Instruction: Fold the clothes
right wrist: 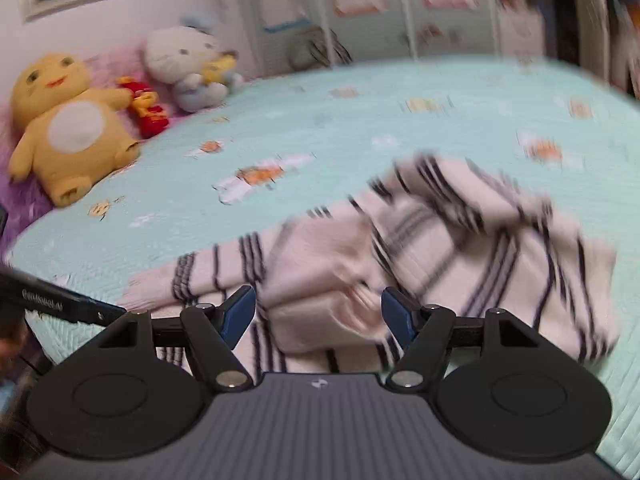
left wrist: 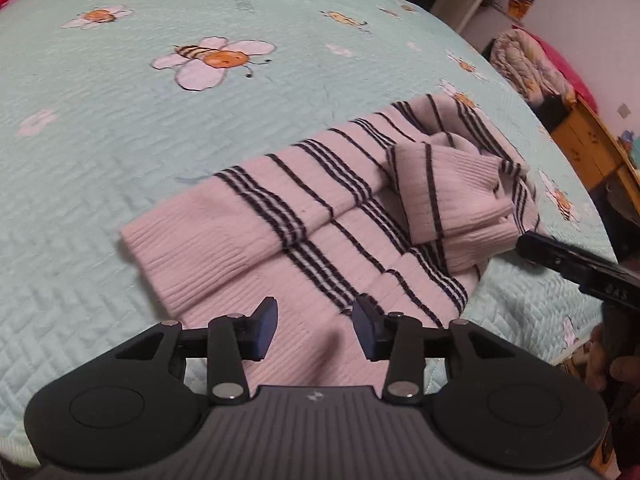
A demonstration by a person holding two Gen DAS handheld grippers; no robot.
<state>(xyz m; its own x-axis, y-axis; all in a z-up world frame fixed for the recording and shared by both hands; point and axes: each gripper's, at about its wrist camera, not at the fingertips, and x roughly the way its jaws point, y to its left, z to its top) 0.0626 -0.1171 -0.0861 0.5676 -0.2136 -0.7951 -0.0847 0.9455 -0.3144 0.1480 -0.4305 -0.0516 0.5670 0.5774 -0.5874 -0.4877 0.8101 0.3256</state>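
Left wrist view: I see the sweater (left wrist: 320, 216), pink with dark stripes, lying partly folded on the mint bee-print quilt (left wrist: 120, 140), one ribbed sleeve cuff (left wrist: 452, 192) doubled back on top of it toward its right side. My left gripper (left wrist: 315, 330) hangs just above the sweater's near hem, jaws apart, nothing between the pads, no contact I can confirm. The right gripper's black finger (left wrist: 576, 264) comes in from the sweater's right edge, tip just beside the cuff; can't tell if it touches. A hand (left wrist: 612, 364) shows right of the sweater, near the frame's bottom corner. Right wrist view is motion-blurred: right gripper (right wrist: 318, 314) over the sweater's (right wrist: 400, 260) near edge, jaws wide apart, nothing clamped. The fabric looks bunched on the sweater's right half. Plush toys, a yellow one (right wrist: 68, 128) and a white one (right wrist: 188, 64), sit well beyond the sweater at the far left end of the quilt (right wrist: 360, 120).
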